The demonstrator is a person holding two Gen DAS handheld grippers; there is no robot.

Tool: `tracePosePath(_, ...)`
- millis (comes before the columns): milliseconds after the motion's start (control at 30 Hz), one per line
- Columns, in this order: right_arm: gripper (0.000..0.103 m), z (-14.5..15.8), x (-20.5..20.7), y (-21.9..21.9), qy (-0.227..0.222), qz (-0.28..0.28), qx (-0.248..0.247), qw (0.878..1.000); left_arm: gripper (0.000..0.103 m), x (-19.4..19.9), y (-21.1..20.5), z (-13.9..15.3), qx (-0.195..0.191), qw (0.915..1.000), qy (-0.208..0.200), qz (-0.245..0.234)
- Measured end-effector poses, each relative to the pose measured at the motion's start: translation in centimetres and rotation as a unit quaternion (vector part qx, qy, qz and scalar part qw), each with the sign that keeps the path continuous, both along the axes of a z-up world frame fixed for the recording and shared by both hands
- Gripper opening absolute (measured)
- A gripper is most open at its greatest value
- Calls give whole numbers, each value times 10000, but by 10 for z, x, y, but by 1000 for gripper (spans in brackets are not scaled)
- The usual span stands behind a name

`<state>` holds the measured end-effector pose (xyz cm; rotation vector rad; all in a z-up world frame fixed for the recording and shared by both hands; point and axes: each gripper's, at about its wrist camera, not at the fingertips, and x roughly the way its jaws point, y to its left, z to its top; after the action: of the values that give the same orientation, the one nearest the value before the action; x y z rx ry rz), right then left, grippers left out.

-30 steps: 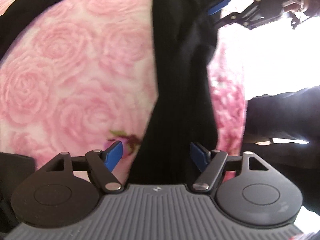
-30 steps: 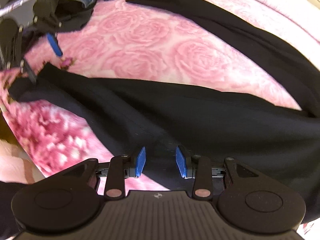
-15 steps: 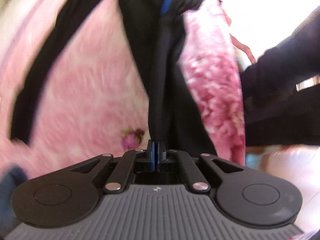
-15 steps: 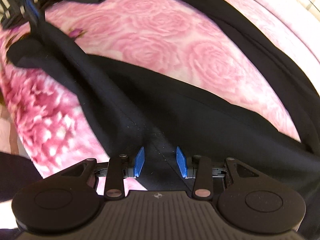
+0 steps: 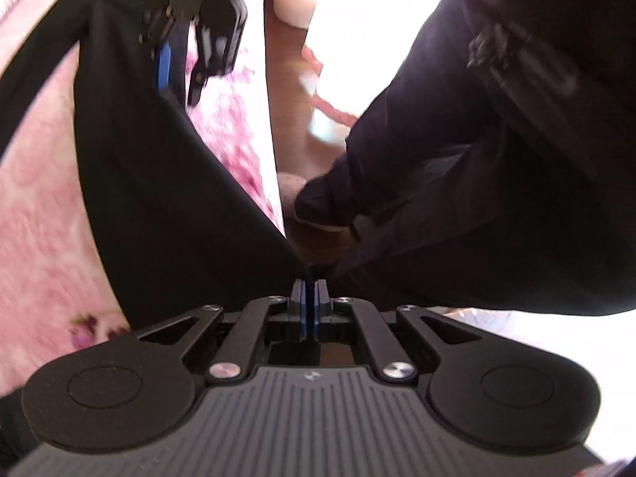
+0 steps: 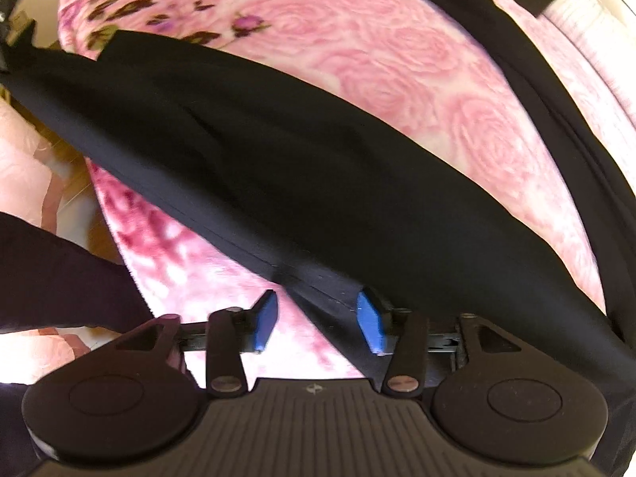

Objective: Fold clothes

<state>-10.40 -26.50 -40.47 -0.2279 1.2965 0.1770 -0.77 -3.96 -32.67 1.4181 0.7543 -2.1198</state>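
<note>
Black garment [image 5: 167,183] is pinched in the left hand-held gripper [image 5: 309,298].

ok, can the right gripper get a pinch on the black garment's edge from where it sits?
Probably yes. The right gripper is open, and the black garment has its seamed edge running down between the blue pads with nothing blocking it. The left gripper is shut on the far end.

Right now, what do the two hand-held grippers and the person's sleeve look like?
Each hand-held gripper, left and right, has a grey ribbed body, black linkage arms with silver pivot pins, round black discs and blue finger pads. The sleeve is dark.
</note>
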Motion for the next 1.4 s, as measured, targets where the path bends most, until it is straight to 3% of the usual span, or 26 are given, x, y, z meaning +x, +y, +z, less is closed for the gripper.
tracePosePath(67,51,0,-2,5,10,66,25,10000,7,12,-7,-4,332,9988,78,349)
tracePosePath(200,51,-1,1,7,20,80,64,9999,34,40,-24,-25,537,9925,-28,1101)
tracePosePath(333,51,1,-3,6,28,83,108,9999,45,68,-41,-47,686,9804,-172,1841)
tracePosePath(433,51,3,-10,4,86,80,120,9999,46,89,-54,-64,795,9674,-280,2389)
tracePosePath(567,51,3,-18,-1,129,-129,132,9997,42,118,-71,-86,937,9449,-422,3107)
tracePosePath(600,51,3,-20,-3,126,-192,128,9997,42,118,-74,-91,947,9429,-492,3156)
tracePosePath(667,51,6,-23,-8,86,-329,78,9994,41,108,-76,-95,844,9465,-695,3037)
tracePosePath(767,51,7,-26,-17,30,-615,-31,9981,1,102,-78,-85,755,9515,-721,2896)
tracePosePath(867,52,5,-27,-29,33,-876,-158,9960,1,118,-76,-58,443,9475,-862,3047)
tracePosePath(933,51,4,-26,-35,19,-956,-156,9953,1,139,-74,-45,211,9379,-1006,3312)
tracePosePath(1300,55,3,-22,-52,-8,-1267,-129,9919,2,186,-99,-65,155,9219,-1501,3567)
tracePosePath(1400,55,5,-25,-62,8,-1492,-215,9886,2,182,-103,-71,265,9238,-1678,3433)
